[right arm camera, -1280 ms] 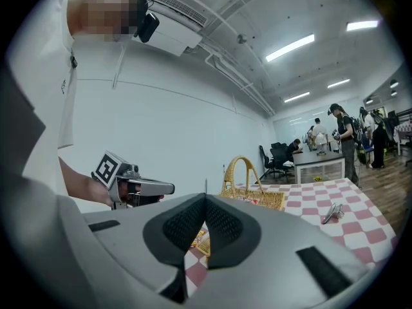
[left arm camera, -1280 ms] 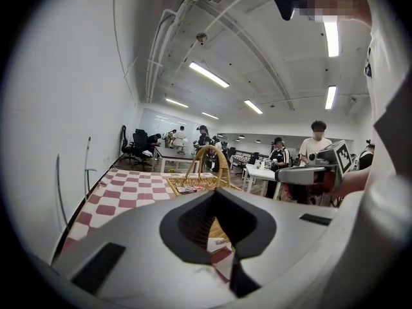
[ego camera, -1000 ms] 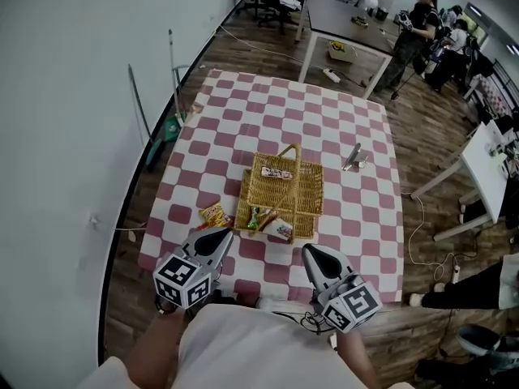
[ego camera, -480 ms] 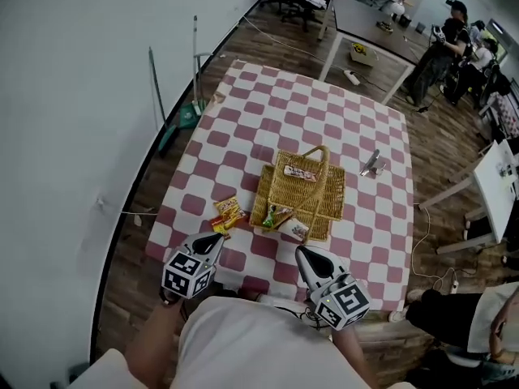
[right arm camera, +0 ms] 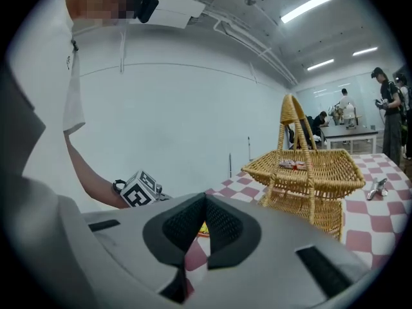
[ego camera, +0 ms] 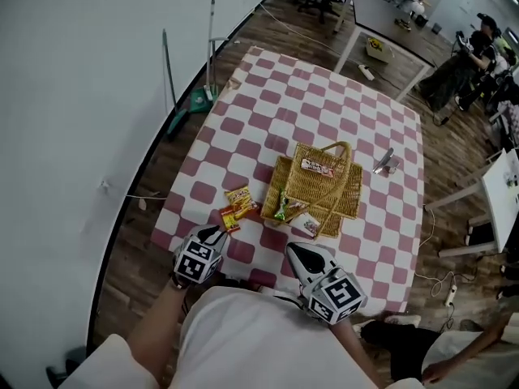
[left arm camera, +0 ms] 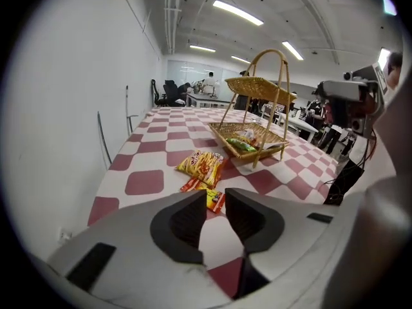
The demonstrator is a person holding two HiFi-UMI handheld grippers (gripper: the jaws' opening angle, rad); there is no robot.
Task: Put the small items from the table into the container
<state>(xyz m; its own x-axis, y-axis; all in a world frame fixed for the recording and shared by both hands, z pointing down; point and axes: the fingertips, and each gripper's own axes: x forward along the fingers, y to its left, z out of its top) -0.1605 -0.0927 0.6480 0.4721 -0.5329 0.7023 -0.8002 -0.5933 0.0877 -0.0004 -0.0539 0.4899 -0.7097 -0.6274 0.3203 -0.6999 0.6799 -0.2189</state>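
Both your tools sit at the near edge of a checked table (ego camera: 268, 128), which stands on a wood floor beside a white wall.

Your left tool (ego camera: 215, 232) is opening with nothing gripped; its own view shows the small red-and-yellow packet (left arm camera: 214, 200) just past the tips. Your right tool (ego camera: 293, 250) has its jaws together and empty. Two packets lie loose, the small one touching a yellow packet (ego camera: 240, 197). Beyond them the wicker basket (ego camera: 354, 193) holds three packets. One metal clip (ego camera: 384, 165) lies to its right. Only the head view shows the desks and people beyond the table.
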